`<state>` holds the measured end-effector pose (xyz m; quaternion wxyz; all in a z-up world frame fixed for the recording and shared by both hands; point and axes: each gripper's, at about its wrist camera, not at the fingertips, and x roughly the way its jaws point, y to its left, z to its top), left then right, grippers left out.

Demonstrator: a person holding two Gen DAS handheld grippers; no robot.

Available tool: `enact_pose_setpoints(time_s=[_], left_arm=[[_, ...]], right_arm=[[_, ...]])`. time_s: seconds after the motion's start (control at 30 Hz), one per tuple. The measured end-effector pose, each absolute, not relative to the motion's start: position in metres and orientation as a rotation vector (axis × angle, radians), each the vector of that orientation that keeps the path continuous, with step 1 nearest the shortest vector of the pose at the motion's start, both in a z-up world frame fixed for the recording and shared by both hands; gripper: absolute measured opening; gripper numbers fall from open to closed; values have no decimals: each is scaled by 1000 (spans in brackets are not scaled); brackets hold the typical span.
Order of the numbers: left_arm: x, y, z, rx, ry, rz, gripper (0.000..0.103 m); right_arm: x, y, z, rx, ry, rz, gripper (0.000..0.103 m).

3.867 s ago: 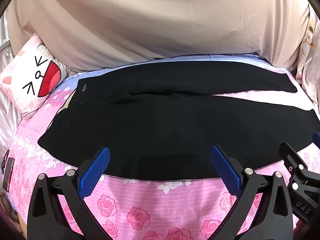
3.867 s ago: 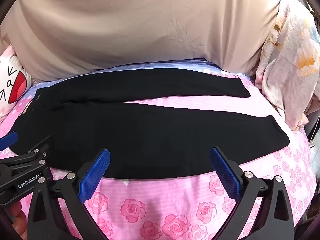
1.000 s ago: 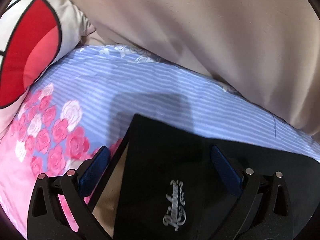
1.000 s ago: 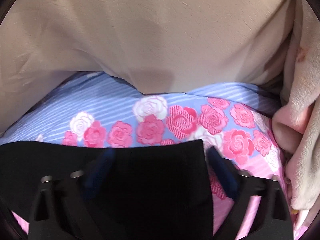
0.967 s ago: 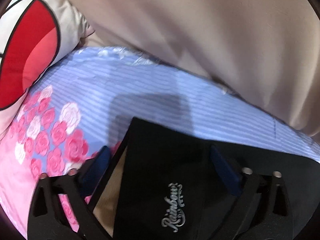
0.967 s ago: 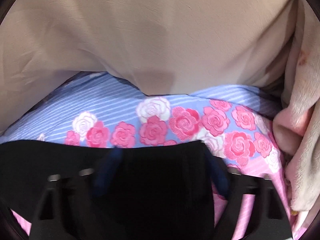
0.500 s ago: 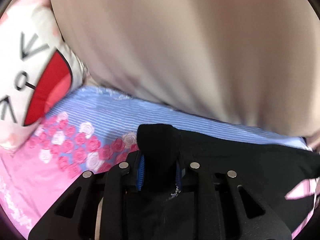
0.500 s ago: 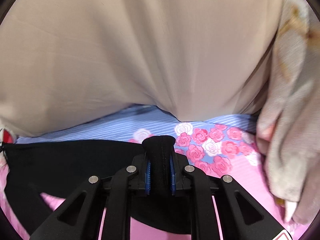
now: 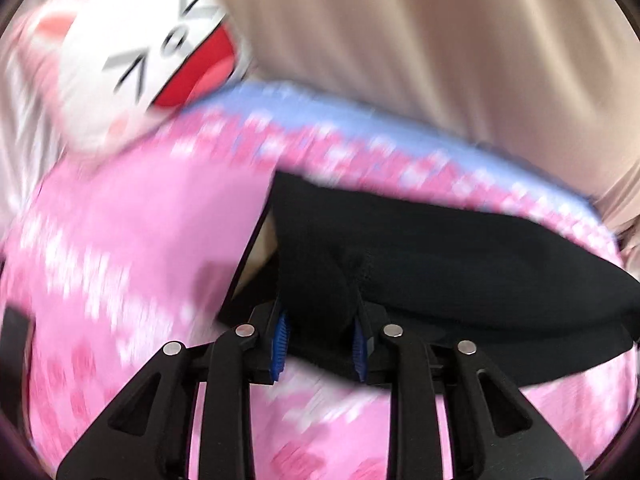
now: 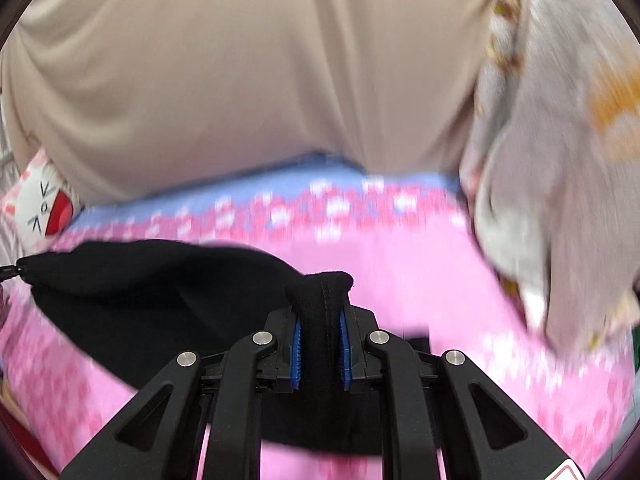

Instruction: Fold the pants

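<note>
The black pants (image 9: 460,256) lie across the pink rose bedspread (image 9: 132,248). My left gripper (image 9: 318,340) is shut on a bunched fold of the pants at the waistband end and holds it lifted off the bed. My right gripper (image 10: 320,350) is shut on the hem end of a pants leg (image 10: 320,300), also lifted. From there the pants (image 10: 152,288) stretch left across the bed. Both views are blurred by motion.
A white cartoon-cat pillow (image 9: 136,60) sits at the bed's far left; it also shows in the right wrist view (image 10: 40,204). A beige sheet (image 10: 248,72) hangs behind the bed. A pale floral blanket (image 10: 560,184) is heaped at the right.
Both grippers closed on the far edge of the pants, lifted it and are pulling it back toward the near side. The bedspread beyond the pants is now more exposed.
</note>
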<state>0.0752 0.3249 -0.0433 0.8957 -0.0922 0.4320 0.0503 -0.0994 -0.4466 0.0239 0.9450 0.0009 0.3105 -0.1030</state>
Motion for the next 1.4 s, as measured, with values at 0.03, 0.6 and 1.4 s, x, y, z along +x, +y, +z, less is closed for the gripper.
enact_pose_setpoints(time_s=[0.03, 0.6, 1.4], left_arm=[[72, 327, -54, -195, 916, 116, 29], [67, 355, -63, -794, 944, 12, 96], [49, 373, -67, -716, 833, 8, 90]], right_arm=[[-106, -449, 12, 16, 660, -219, 14], [-160, -432, 16, 197, 520, -234, 51], [-109, -391, 6, 240, 545, -188, 53]])
